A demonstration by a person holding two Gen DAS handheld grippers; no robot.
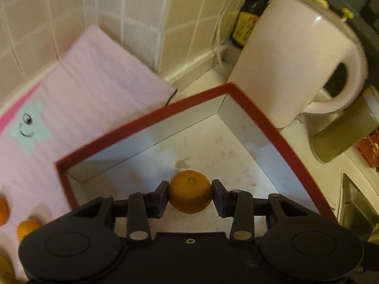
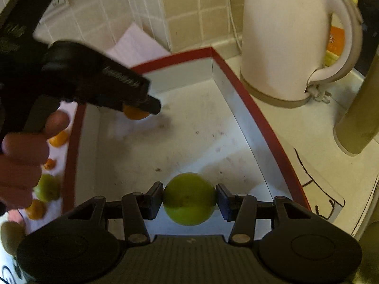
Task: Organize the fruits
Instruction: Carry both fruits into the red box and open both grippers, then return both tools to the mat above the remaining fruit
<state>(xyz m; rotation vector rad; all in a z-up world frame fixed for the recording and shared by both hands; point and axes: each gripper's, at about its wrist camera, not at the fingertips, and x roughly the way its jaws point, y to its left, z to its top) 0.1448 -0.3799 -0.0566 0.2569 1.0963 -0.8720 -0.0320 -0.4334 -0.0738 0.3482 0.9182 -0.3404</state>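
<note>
Left gripper (image 1: 190, 195) pinching a small orange (image 1: 190, 191) between both pads, low centre of the left wrist view, held over the inside of the box (image 1: 251, 108)

Right gripper (image 2: 189, 198) clamped the same way on a round green fruit (image 2: 189, 198), low centre of the right wrist view, also above the box floor, near its lower edge

Same left gripper seen again from the side at middle left of the right wrist view, orange peeking out under its tip, a hand (image 2: 21, 156) wrapped round the handle at the left edge

Box red-rimmed with white walls, open on top, filling the middle of both views; floor scuffed and stained, no fruit lying on it as far as can be seen

Outside the box's left wall, more fruit waiting on a pale pink cloth (image 1: 94, 78): small oranges (image 2: 59, 138) and another green one (image 2: 47, 188) at lower left of the right wrist view, something brownish in the bottom left corner too blurred to name

Past the far corner of the box, a pale kettle (image 1: 291, 56) upper right, tiled wall behind, a dark bottle (image 1: 248, 23) tucked beside the kettle

Judging by all this, sorting barely begun: first two pieces carried over the box but not yet set down, several left on the cloth
</note>
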